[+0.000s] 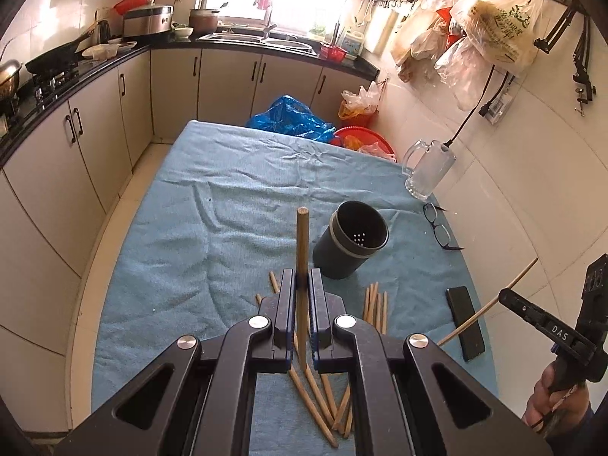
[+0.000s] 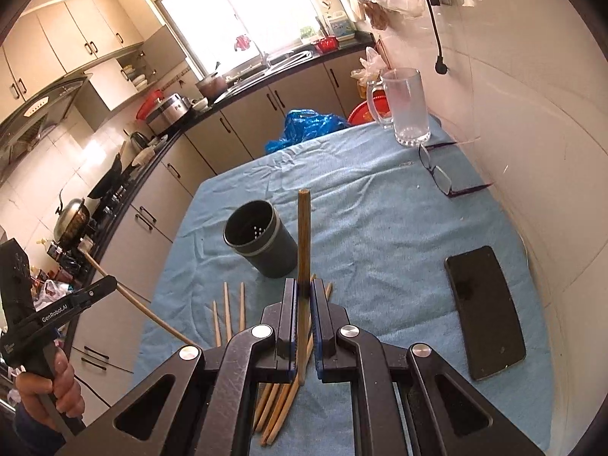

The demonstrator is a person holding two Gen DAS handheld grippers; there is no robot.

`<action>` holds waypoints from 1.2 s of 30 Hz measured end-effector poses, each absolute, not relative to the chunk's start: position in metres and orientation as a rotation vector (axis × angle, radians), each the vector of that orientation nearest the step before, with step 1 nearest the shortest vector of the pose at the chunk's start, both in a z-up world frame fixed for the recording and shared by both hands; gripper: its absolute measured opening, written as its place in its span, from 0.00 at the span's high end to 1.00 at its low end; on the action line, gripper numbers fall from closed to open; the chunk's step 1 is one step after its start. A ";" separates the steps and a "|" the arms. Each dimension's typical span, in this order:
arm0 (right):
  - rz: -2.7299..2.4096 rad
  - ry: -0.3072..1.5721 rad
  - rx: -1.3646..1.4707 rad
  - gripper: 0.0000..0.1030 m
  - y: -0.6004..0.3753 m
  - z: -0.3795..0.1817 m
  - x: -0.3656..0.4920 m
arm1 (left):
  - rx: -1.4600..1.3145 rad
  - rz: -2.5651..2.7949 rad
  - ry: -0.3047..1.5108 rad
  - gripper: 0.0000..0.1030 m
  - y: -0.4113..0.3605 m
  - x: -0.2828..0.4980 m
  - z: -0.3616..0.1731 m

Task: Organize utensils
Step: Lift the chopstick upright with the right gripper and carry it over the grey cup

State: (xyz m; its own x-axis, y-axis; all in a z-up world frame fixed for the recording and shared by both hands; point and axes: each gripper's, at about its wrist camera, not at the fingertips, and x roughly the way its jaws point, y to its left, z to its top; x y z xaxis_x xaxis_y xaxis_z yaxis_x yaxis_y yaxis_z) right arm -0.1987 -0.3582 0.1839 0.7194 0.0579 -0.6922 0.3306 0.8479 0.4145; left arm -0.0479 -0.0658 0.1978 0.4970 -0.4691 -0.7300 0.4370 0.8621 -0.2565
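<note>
Blue cloth [image 1: 197, 205] covered the kitchen table. Both grippers held their fingers narrow, the left gripper [image 1: 303, 281] clamping one chopstick [image 1: 302, 250], the right gripper [image 2: 304, 292] another chopstick [image 2: 304, 243], above loose chopsticks [image 2: 228, 311] near the dark holder [image 1: 351, 241].

Both wrist cameras looked steeply down from close above the near table edge toward the far window, sharing the blue cloth [image 1: 212, 205], dark holder [image 2: 262, 241] and loose chopsticks [image 1: 374, 304].
</note>
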 end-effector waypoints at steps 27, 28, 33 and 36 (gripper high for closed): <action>-0.098 0.620 0.502 0.93 -0.387 0.263 -0.171 | -0.045 -0.622 0.766 0.94 -0.119 -0.016 0.283; -0.094 0.613 0.501 0.93 -0.388 0.268 -0.169 | -0.041 -0.624 0.759 0.94 -0.121 -0.014 0.286; -0.090 0.582 0.476 0.93 -0.385 0.284 -0.143 | -0.039 -0.611 0.738 0.94 -0.139 0.001 0.293; -0.093 0.576 0.464 0.93 -0.382 0.288 -0.123 | -0.030 -0.592 0.718 0.94 -0.150 0.013 0.296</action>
State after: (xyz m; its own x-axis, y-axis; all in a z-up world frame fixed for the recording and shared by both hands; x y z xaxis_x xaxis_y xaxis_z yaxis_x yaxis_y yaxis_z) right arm -0.1233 -0.3821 0.2876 0.8375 0.0430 -0.5447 0.2120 0.8932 0.3965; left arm 0.0130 -0.1502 0.2955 0.5969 -0.5205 -0.6106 0.5003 0.8364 -0.2239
